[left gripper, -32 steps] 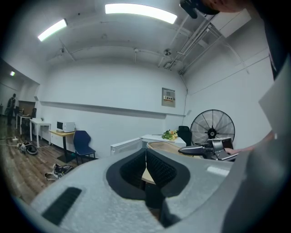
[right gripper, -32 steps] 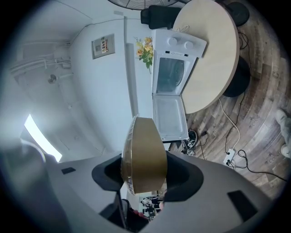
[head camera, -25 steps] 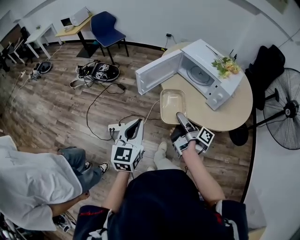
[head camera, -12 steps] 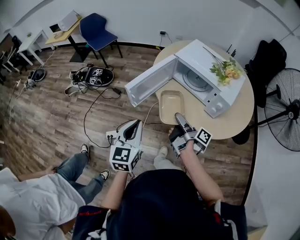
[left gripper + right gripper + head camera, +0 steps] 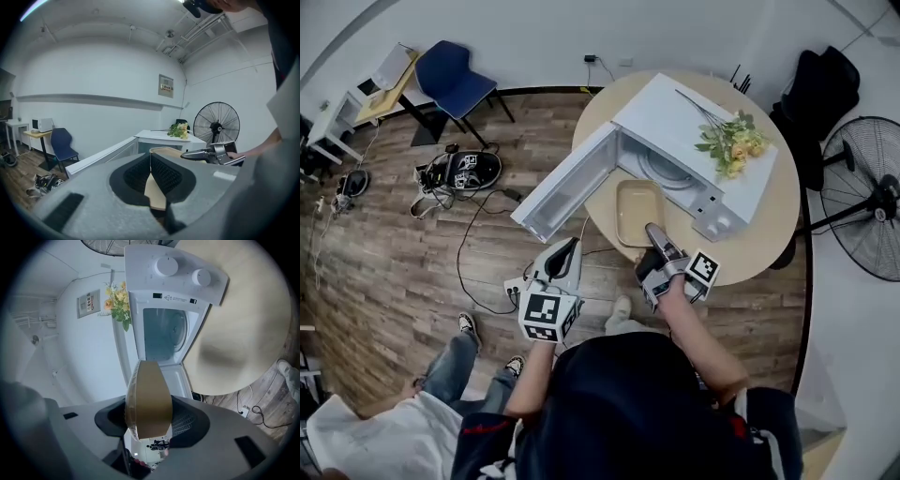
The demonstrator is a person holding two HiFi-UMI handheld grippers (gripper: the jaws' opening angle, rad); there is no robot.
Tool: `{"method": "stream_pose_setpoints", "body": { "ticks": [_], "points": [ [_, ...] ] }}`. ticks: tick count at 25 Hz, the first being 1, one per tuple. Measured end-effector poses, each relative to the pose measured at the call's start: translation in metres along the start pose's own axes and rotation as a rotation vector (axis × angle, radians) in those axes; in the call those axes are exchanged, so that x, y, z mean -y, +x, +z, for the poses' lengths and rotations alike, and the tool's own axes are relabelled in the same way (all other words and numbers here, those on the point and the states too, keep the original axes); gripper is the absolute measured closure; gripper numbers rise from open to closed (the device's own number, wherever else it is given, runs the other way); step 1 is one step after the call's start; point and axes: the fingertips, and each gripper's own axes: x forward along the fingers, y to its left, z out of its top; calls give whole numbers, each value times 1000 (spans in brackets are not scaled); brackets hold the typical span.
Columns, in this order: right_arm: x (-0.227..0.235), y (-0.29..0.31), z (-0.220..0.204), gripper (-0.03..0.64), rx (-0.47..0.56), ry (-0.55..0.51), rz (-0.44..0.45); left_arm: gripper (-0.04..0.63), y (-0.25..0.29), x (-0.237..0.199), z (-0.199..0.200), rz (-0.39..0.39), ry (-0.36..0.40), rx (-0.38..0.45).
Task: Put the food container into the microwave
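Keep R tool [image 5: 656,232], clamped on near rim of container [image 5: 638,208] at mouth of open microwave [image 5: 680,117], level & push straight in, clear of door [image 5: 565,190]; L tool [image 5: 565,258] closed, empty.

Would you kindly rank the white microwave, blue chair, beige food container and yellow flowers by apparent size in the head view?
1. White microwave, door open: largest.
2. Blue chair, though it stands farther from the camera.
3. Beige rectangular food container and bunch of yellow flowers: too alike to rank.
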Motion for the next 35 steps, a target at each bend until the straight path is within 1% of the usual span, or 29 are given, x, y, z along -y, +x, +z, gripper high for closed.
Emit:
{"method": "stream_pose_setpoints", "body": {
  "ticks": [6,9,13,18,26,32,35],
  "points": [
    [5,10,23,402,37,25,-20,577,37,3,0,-60,-33,-13],
    [8,12,31,402,62,30,-27,577,51,9,-1,-102,-18,-27],
    [10,17,37,402,110,40,-26,577,67,5,1,-154,-6,-34],
    [21,25,48,402,217,69,-21,577,91,2,-3,-262,14,-64],
    [44,40,59,402,364,121,-43,577,119,4,-12,-441,60,-128],
    [55,49,85,402,436,129,-59,577,143,15,-25,-540,83,-183],
    [64,55,100,402,461,126,-73,577,155,19,-28,-573,87,-198]
  ]
}}
